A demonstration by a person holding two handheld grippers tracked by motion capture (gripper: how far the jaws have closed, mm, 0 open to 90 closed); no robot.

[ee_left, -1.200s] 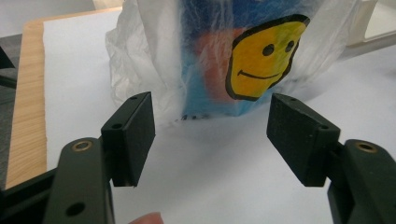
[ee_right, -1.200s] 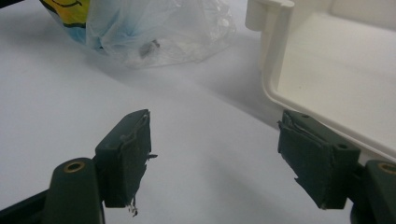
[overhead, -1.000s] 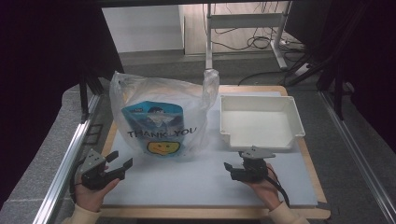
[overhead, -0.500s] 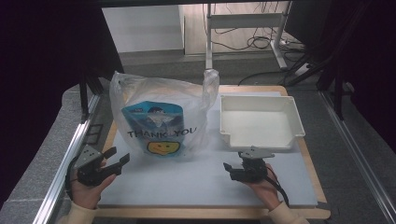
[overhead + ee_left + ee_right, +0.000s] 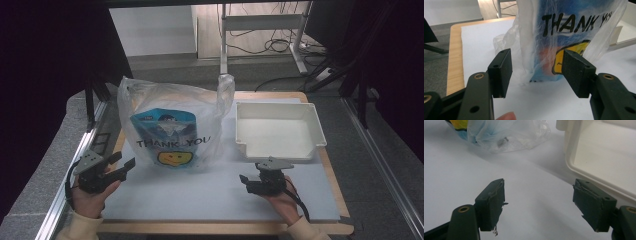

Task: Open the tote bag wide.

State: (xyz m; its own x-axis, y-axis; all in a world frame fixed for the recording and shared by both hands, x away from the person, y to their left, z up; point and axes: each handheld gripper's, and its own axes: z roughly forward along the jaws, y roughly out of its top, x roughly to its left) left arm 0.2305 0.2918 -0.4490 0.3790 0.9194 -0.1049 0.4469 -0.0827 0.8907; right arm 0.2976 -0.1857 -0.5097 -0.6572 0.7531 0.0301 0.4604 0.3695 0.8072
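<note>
Two grippers are near the plastic bag [image 5: 172, 127], which stands just left of the white tray [image 5: 280, 131]: the left gripper [image 5: 125, 167], jaws apart but just been closing, and the right gripper [image 5: 246, 181], jaws wide, hold nothing, so all the work looks left to do.

The table [image 5: 220, 200] is overlooked from above at six o'clock; the plastic bag [image 5: 564, 32] is framed closely by both gripper views.
</note>
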